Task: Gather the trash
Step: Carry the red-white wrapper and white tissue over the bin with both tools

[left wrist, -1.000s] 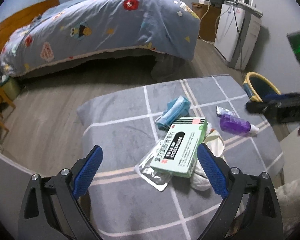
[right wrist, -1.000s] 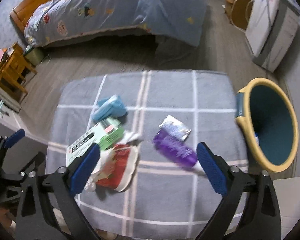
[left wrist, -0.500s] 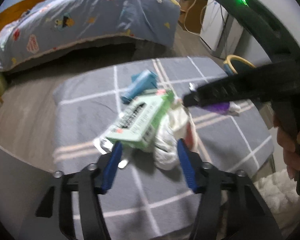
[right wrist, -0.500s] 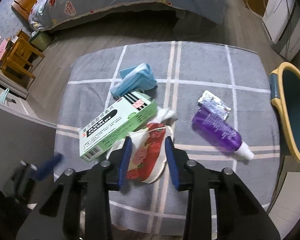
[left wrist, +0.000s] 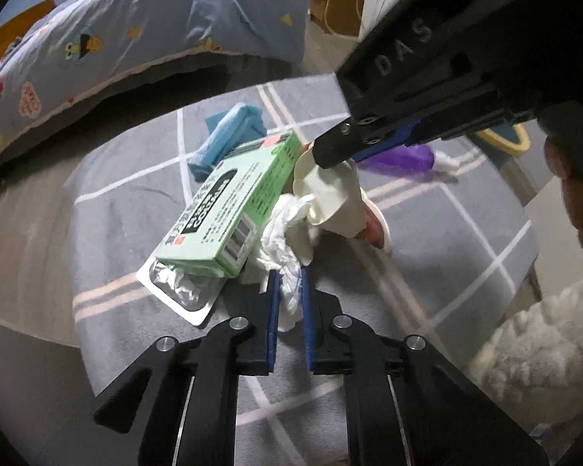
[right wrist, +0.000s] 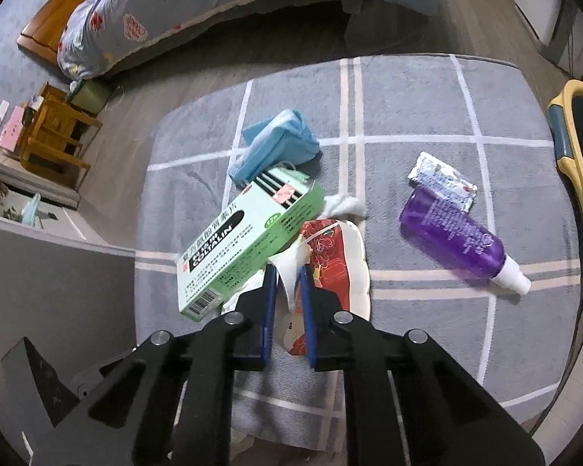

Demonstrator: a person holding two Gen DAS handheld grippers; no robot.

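Trash lies on a grey checked cloth (right wrist: 427, 97). My left gripper (left wrist: 289, 283) is shut on a crumpled white tissue (left wrist: 287, 240) beside a green medicine box (left wrist: 233, 202) and an empty blister pack (left wrist: 182, 295). My right gripper (right wrist: 287, 272) is shut on a white and red wrapper (right wrist: 338, 256), lifting its edge; it also shows in the left wrist view (left wrist: 338, 202). A blue face mask (right wrist: 280, 147), a purple spray bottle (right wrist: 454, 240) and a foil sachet (right wrist: 443, 180) lie apart on the cloth.
A yellow-rimmed bin (right wrist: 575, 147) stands off the cloth's right edge. A bed with a blue quilt (right wrist: 213, 0) lies beyond. A wooden stool (right wrist: 54, 132) is at the far left. The right gripper's body (left wrist: 447, 70) fills the left view's upper right.
Both grippers have closed from wide open. The left has shut on the tissue and the right on the wrapper, and both have moved closer to the pile.
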